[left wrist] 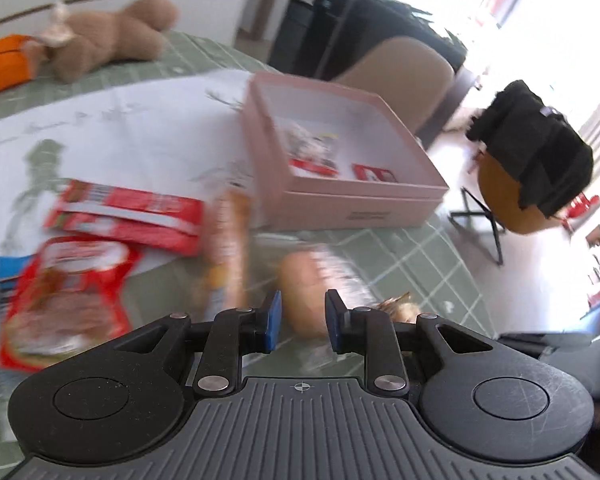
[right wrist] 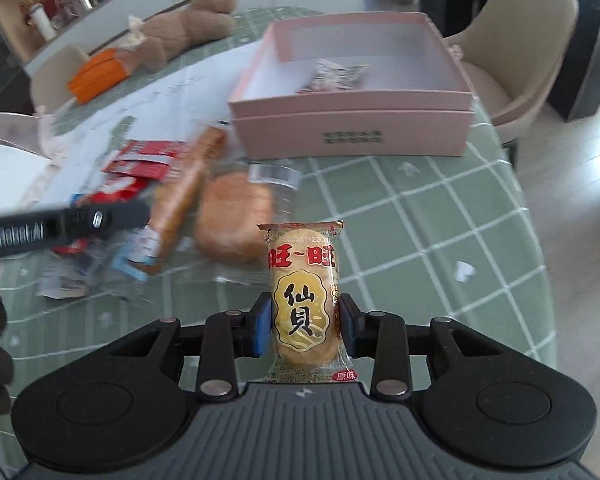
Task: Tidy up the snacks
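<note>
The right gripper (right wrist: 305, 326) is clamped on a small clear-wrapped rice cracker packet with red and yellow print (right wrist: 304, 300), its blue pads pressing the packet's two long sides, so the packet stands with its long axis pointing straight ahead along the fingers and its crimped top edge leading. Directly beyond that leading edge, across a stretch of green checked tablecloth (right wrist: 440, 220), sits the shallow pink cardboard box (right wrist: 352, 134), open at the top, with at least one silvery wrapped snack (right wrist: 334, 76) already lying inside; the box is well apart from the held packet and a little to its right of centre, so the carry looks like a forward reach over the near wall and a release with the packet lying flat. The right hand is plainly the nearer one to that drop. The left gripper (left wrist: 302, 322) hangs with its jaws apart and nothing between them, above a round golden bun in a clear wrapper (left wrist: 304, 292) that lies just ahead of the tips; beside it to the left is a long orange-brown biscuit packet (left wrist: 230, 240), lengthwise toward the box, then flat red sachets (left wrist: 128, 216) and a red pouch (left wrist: 68, 300). This view is smeared by motion, so whether the left pads are touching the bun's wrapper I cannot tell. A brown plush bear (right wrist: 180, 28) lies at the far end of the table
</note>
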Demonstrator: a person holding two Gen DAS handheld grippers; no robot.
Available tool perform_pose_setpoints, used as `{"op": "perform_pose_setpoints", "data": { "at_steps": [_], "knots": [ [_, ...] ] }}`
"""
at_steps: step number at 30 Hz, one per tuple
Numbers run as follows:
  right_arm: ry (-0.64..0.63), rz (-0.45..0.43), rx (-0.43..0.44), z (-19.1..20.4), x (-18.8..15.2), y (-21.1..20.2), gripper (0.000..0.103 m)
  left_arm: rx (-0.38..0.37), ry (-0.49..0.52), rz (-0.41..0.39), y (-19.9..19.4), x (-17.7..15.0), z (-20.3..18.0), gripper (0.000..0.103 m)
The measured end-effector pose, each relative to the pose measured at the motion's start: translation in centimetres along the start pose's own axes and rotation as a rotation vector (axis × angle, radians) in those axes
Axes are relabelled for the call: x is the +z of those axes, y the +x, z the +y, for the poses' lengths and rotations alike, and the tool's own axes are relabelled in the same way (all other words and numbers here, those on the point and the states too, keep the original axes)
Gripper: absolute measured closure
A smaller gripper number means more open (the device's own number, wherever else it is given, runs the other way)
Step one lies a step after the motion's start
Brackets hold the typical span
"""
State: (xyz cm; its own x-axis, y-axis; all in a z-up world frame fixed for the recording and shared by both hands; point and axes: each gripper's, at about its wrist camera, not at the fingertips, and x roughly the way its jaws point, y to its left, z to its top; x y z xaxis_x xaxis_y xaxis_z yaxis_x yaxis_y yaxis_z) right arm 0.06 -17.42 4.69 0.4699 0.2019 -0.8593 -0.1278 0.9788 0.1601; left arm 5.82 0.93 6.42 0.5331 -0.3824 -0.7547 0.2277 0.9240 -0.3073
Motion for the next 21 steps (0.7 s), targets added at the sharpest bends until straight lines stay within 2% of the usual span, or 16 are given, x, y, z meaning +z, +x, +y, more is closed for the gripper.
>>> {"op": "perform_pose_setpoints", "data": {
  "at_steps": [2, 3, 4, 6, 10, 12, 13, 17, 21],
  "knots": [
    [0.001, 0.016, -0.021, -0.1, -0.6, 0.6, 0.066, 0.032, 0.037, 0.032, 1.8, 0.3, -1.4, 0.075],
    [0.008, 0.031, -0.028, -0.3, -0.8, 1.1, 0.062, 0.057, 0.059, 0.044, 2.7, 0.4, -2.0, 0.075],
    [0.001, 0.013, -0.028, -0.1, -1.1, 0.9, 0.059, 0.089, 0.08, 0.056, 3.5, 0.4, -2.5, 0.073],
    [-0.027, 0.013, -0.033, 0.4, -1.5, 0.9, 0.048, 0.12, 0.102, 0.06, 4.4, 0.4, -3.0, 0.06],
    [-0.074, -0.009, -0.048, 1.2, -2.2, 1.1, 0.04, 0.112, 0.088, 0.075, 5.4, 0.9, -2.8, 0.051],
    [-0.102, -0.013, -0.052, 1.8, -2.5, 1.2, 0.03, 0.091, 0.079, 0.096, 6.0, 1.0, -2.6, 0.044],
    [-0.115, -0.016, -0.059, 2.1, -2.6, 1.3, 0.029, 0.08, 0.066, 0.11, 6.3, 1.0, -2.4, 0.042],
    [-0.147, -0.018, -0.073, 2.7, -3.0, 1.4, 0.023, 0.037, 0.035, 0.12, 6.1, 0.8, -1.7, 0.047],
    [-0.146, -0.025, -0.072, 2.3, -2.9, 1.6, 0.02, 0.06, 0.054, 0.093, 3.8, -1.1, -0.8, 0.054]
  ]
}}
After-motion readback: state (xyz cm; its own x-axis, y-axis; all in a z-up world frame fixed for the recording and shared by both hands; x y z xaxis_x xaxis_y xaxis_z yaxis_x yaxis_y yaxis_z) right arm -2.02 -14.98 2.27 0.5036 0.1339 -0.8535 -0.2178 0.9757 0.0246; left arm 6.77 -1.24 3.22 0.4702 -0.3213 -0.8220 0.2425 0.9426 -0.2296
